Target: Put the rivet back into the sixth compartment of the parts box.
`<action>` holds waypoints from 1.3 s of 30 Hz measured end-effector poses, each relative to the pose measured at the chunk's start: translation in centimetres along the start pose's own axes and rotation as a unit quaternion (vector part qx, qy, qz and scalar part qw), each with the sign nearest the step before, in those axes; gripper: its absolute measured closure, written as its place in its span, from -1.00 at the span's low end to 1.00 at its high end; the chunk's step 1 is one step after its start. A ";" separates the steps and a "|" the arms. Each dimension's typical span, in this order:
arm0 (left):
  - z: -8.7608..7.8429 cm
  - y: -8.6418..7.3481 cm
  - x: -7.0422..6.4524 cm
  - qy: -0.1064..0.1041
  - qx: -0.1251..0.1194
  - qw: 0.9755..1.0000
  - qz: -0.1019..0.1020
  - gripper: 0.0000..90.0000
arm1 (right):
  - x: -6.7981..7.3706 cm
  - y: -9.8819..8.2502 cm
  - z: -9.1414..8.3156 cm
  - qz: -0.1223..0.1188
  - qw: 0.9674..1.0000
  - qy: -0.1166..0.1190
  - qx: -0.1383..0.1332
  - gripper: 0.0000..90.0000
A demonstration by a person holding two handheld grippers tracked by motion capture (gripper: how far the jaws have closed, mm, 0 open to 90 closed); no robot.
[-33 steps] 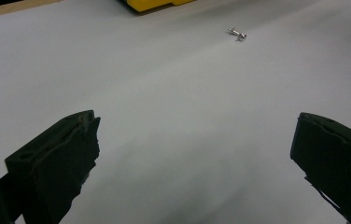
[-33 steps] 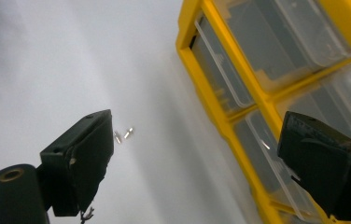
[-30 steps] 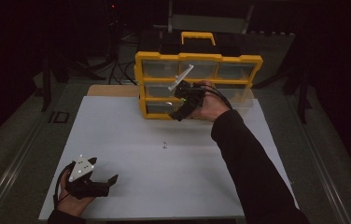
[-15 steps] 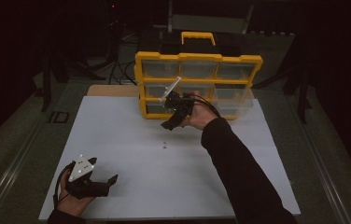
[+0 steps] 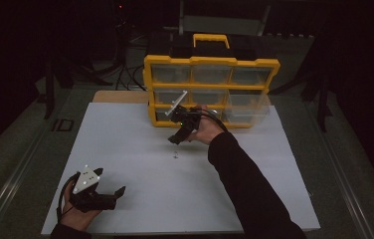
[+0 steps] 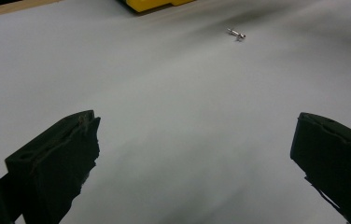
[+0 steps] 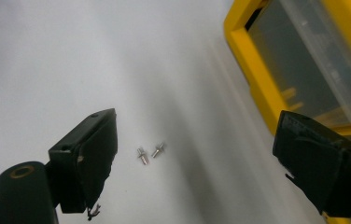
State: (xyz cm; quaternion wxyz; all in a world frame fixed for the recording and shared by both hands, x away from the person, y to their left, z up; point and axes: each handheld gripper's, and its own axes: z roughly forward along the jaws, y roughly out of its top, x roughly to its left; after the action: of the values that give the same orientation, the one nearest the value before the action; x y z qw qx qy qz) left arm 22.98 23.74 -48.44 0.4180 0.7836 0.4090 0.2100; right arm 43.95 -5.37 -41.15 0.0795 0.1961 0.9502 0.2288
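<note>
Two small silver screws (image 7: 150, 153) lie side by side on the white table sheet; in the high view the screws (image 5: 175, 156) are a tiny speck, and the left gripper view shows them far off (image 6: 235, 33). My right gripper (image 5: 179, 136) hovers open just above and behind them, in front of the yellow drawer organizer (image 5: 210, 62). Its jaws stand wide apart in the right gripper view (image 7: 197, 158), the screws between them lower down. My left gripper (image 5: 111, 195) rests open near the table's front left corner, empty (image 6: 192, 158).
The organizer has clear drawers; one drawer (image 5: 247, 107) at its lower right sticks out. Its yellow frame (image 7: 253, 79) is close on the right gripper's right side. A white sheet (image 5: 140, 149) covers the table, with dark floor around it.
My right gripper has come away from the organizer's front, moving toward me and down over the screws. The left gripper has not moved.
</note>
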 end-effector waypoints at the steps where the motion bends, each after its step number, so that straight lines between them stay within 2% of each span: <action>1: 0.0 0.0 0.0 0.000 0.000 1.000 0.000 -0.96 | 0.0 -0.2 0.9 0.002 1.000 0.007 0.005 -0.62; 11: 0.0 0.0 0.0 0.000 0.000 1.000 0.000 -0.96 | 0.2 -1.3 3.6 0.017 0.999 0.022 0.022 -0.54; 17: 0.0 0.0 0.0 0.000 0.000 1.000 0.000 -0.96 | 0.3 -1.8 5.1 0.024 0.999 0.020 0.033 -0.42; 21: 0.0 0.0 0.0 0.000 0.000 1.000 0.000 -0.96 | 0.5 -2.1 6.1 0.032 0.998 0.027 0.052 -0.20; 27: -0.1 0.0 0.0 0.001 0.001 1.000 0.001 -0.96 | 0.8 -2.4 7.0 0.019 0.996 0.043 0.071 0.29; 28: -0.1 0.0 0.0 0.001 0.001 1.000 0.001 -0.96 | 0.8 -2.4 7.0 0.019 0.996 0.043 0.071 0.29; 30: 0.0 0.0 0.0 0.001 0.000 1.000 0.001 -0.96 | 0.9 -2.5 7.3 0.016 0.995 0.051 0.081 0.49; 32: 0.0 0.0 0.0 0.001 0.001 1.000 0.001 -0.96 | 1.1 -2.6 7.5 0.008 0.994 0.047 0.096 0.58; 36: 0.0 0.0 0.0 0.002 0.001 1.000 0.001 -0.96 | 1.3 -2.6 7.5 0.005 0.994 0.041 0.104 0.78; 39: 0.0 0.0 -0.1 0.001 0.001 1.000 0.001 -0.96 | 1.4 -2.6 7.5 0.003 0.994 0.038 0.107 0.82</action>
State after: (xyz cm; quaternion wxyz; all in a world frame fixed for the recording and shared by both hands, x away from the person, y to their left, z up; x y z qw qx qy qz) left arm 22.95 23.68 -48.43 0.4165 0.7840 0.4089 0.2112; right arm 43.66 -3.90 -49.07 0.0215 0.1979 0.9709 0.1332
